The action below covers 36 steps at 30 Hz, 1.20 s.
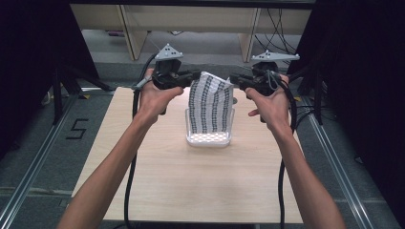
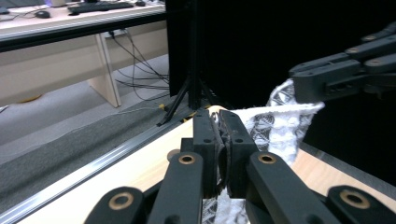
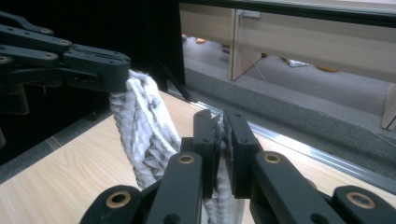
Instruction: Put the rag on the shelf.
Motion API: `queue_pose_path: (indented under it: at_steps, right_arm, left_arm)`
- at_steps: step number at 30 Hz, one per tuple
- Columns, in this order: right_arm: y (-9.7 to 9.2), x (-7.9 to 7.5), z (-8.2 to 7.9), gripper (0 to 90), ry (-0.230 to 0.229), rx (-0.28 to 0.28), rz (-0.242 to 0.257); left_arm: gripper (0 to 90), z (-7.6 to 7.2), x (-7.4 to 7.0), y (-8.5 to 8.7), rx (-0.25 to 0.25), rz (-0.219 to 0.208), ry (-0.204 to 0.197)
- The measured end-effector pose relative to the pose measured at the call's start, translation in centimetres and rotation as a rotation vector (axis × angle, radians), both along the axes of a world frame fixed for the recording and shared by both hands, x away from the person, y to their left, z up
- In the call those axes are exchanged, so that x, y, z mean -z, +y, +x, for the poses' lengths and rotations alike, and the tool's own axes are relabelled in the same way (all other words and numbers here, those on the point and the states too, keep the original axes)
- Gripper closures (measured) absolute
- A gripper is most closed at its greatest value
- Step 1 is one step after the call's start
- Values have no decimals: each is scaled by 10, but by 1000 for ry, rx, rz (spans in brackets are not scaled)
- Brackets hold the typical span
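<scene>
Table [image 1: 200,191], light wood. White plastic basket [image 1: 209,139] sits near the far edge, mid-width. Patterned cloth [image 1: 210,107], white with dark rows, hangs lifted above the basket, lower end trailing into it. Looks light, soft, limp: it will sag and swing, so the top corners are the best hold, kept spread apart. Left gripper [image 1: 195,76] is pressed together on the top left corner; right gripper [image 1: 235,79] is likewise pinching the top right corner, with cloth caught between both pairs of jaws.
</scene>
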State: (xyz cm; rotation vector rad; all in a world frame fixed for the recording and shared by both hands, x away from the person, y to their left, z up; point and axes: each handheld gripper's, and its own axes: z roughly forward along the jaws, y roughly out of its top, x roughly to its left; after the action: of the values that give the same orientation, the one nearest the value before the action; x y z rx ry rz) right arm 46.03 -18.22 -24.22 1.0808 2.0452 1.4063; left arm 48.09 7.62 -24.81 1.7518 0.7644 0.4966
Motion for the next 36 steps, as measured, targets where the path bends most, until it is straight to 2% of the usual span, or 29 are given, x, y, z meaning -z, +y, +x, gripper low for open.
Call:
queue_pose_path:
  at_steps: [5, 6, 7, 12, 15, 17, 19, 21, 23, 30, 31, 32, 34, 36]
  right_arm:
    - [0, 1, 17, 848, 16, 18, 0]
    - [0, 2, 21, 848, 31, 26, 5]
    - [0, 3, 25, 848, 23, 31, -1]
    - [0, 9, 42, 848, 49, 53, 26]
    - [2, 14, 50, 847, 71, 60, 24]
    - [2, 18, 57, 846, 63, 60, 11]
    - [4, 22, 61, 845, 87, 82, 20]
    - [5, 26, 68, 843, 86, 89, 1]
    - [6, 31, 75, 843, 106, 110, 18]
    - [11, 48, 94, 842, 146, 144, 19]
    - [12, 50, 97, 842, 141, 139, 6]
    - [13, 51, 97, 842, 154, 148, 13]
    - [15, 54, 99, 842, 165, 166, -4]
    - [16, 58, 102, 842, 172, 164, -11]
  left_arm:
    - [859, 14, 0, -4, -28, -6, 9]
    - [859, 17, 1, -5, -34, -3, 11]
    - [858, 20, 1, -6, -39, 1, 10]
    - [858, 36, 4, -9, -69, -8, 30]
    - [856, 44, 10, -11, -88, -14, 45]
    - [854, 50, 15, -12, -100, -14, 58]
    - [853, 56, 20, -12, -113, -25, 73]
    - [850, 61, 23, -13, -129, -41, 87]
    - [849, 66, 26, -14, -141, -45, 96]
    - [845, 78, 41, -15, -160, -19, 123]
    - [844, 79, 43, -15, -162, -25, 132]
    - [843, 80, 45, -15, -160, -34, 139]
    - [842, 82, 50, -15, -159, -44, 161]
    - [841, 83, 54, -16, -162, -27, 179]
